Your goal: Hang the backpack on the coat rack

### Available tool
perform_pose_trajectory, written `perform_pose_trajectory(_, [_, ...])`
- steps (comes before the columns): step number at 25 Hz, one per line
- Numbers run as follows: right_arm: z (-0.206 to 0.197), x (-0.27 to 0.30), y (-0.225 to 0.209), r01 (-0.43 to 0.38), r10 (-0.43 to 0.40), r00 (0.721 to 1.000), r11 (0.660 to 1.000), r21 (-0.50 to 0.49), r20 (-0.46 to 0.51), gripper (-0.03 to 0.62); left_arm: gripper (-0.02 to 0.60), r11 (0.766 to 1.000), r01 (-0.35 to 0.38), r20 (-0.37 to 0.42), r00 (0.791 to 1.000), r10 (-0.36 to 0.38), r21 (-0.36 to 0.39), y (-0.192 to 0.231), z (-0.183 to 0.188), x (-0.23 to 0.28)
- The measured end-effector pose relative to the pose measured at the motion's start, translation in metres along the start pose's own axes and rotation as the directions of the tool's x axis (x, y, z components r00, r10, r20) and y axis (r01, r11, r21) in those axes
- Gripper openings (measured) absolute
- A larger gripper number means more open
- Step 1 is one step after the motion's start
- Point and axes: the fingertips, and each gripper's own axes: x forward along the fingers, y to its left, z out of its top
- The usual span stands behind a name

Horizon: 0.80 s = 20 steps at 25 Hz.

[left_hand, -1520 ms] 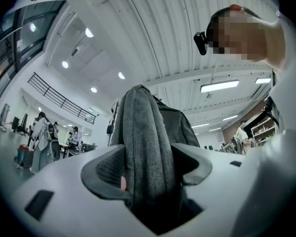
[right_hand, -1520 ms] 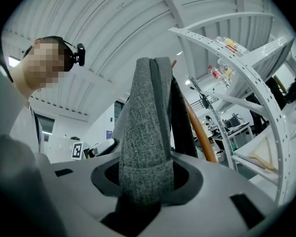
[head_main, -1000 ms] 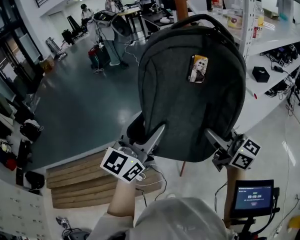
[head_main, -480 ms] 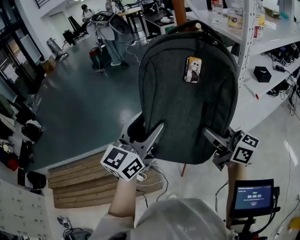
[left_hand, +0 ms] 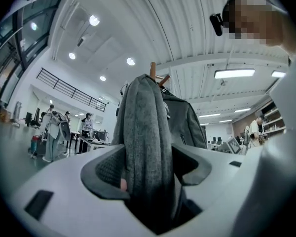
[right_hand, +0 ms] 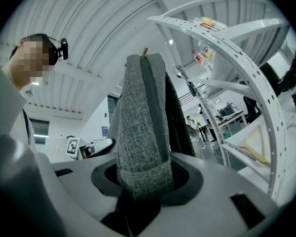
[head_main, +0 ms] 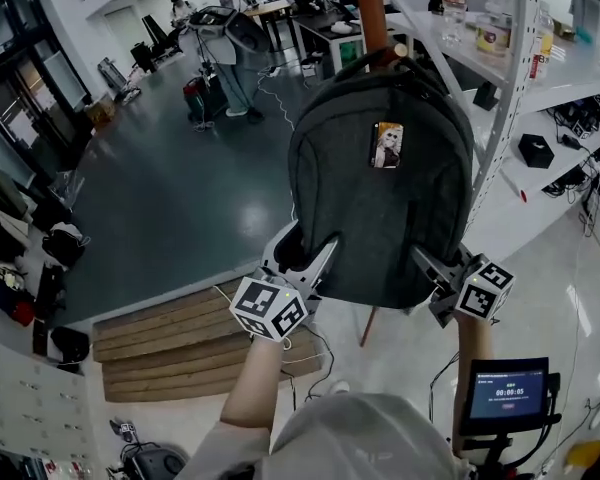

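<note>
Backpack (head_main: pixel 385 188): grey, raised in mid-air on the far side, its small picture patch (head_main: pixel 386 144) facing the head camera and its top handle (head_main: pixel 385 56) against the coat rack (head_main: pixel 368 8).
Left tongs (left_hand: pixel 148 181): clamped on the bag's lower left edge, grey fabric filling the jaws.
Right tongs (right_hand: pixel 143 181): clamped on the lower right edge.
Coat rack: wooden pole behind the bag; whether the handle sits on a peg cannot be told.
Right: white shelving (head_main: pixel 528 58) carrying bottles.
</note>
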Motion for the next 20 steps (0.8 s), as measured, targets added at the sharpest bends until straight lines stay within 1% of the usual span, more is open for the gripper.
perform_pose_trajectory(2, [-0.003,-0.002,-0.007,0.035,-0.035,0.999,0.999,-0.013,-0.018,0.158,0.279,0.999,-0.011,0.008,1.000,0.011,0.050,-0.005,-0.005,-0.004])
perform_pose_trajectory(4, [-0.004,-0.004,-0.007,0.032,-0.032,0.999,0.999,0.003,-0.027,0.158,0.281,0.996,-0.016,0.023,1.000,0.014,0.091,-0.011,-0.002,-0.014])
perform_pose_trajectory(7, [-0.005,0.001,-0.012,0.023,-0.023,1.000,0.999,0.029,-0.012,0.160,0.281,0.988,-0.016,0.034,0.999,0.011,0.153,-0.013,0.003,-0.031])
perform_pose_trajectory(9, [-0.004,0.006,-0.016,0.051,-0.051,0.999,0.998,0.033,0.007,0.160,0.281,0.984,0.003,0.045,0.999,-0.011,0.177,-0.014,0.006,-0.048])
perform_pose_trajectory(10, [-0.002,0.006,-0.018,0.070,-0.070,0.997,0.997,0.031,0.017,0.160,0.281,0.984,0.028,0.055,0.998,-0.038,0.174,-0.018,0.009,-0.055])
perform_pose_trajectory(12, [-0.003,0.007,-0.026,0.086,-0.087,0.996,0.996,0.036,0.033,0.160,0.279,0.980,0.110,0.075,0.989,-0.124,0.169,-0.036,0.012,-0.051])
perform_pose_trajectory(13, [-0.005,0.008,-0.032,0.081,-0.083,0.996,0.996,0.042,0.039,0.160,0.279,0.971,0.153,0.075,0.983,-0.170,0.185,-0.048,0.011,-0.041])
perform_pose_trajectory(15, [-0.009,0.011,-0.041,0.069,-0.071,0.997,0.996,0.050,0.041,0.160,0.279,0.943,0.223,0.029,0.971,-0.237,0.247,-0.071,0.004,-0.015])
perform_pose_trajectory(16, [-0.010,0.012,-0.043,0.064,-0.066,0.997,0.997,0.049,0.037,0.160,0.279,0.932,0.251,-0.004,0.966,-0.259,0.262,-0.081,-0.001,-0.002])
perform_pose_trajectory(17, [-0.011,0.012,-0.042,0.059,-0.060,0.998,0.997,0.048,0.030,0.160,0.279,0.926,0.277,-0.027,0.960,-0.279,0.257,-0.091,-0.004,0.011])
perform_pose_trajectory(19, [-0.012,0.011,-0.038,0.052,-0.053,0.998,0.998,0.043,0.018,0.160,0.279,0.922,0.310,-0.030,0.950,-0.312,0.234,-0.103,-0.008,0.038])
perform_pose_trajectory(20, [-0.012,0.011,-0.034,0.055,-0.056,0.998,0.998,0.040,0.013,0.160,0.278,0.921,0.304,-0.034,0.952,-0.306,0.243,-0.103,-0.012,0.052])
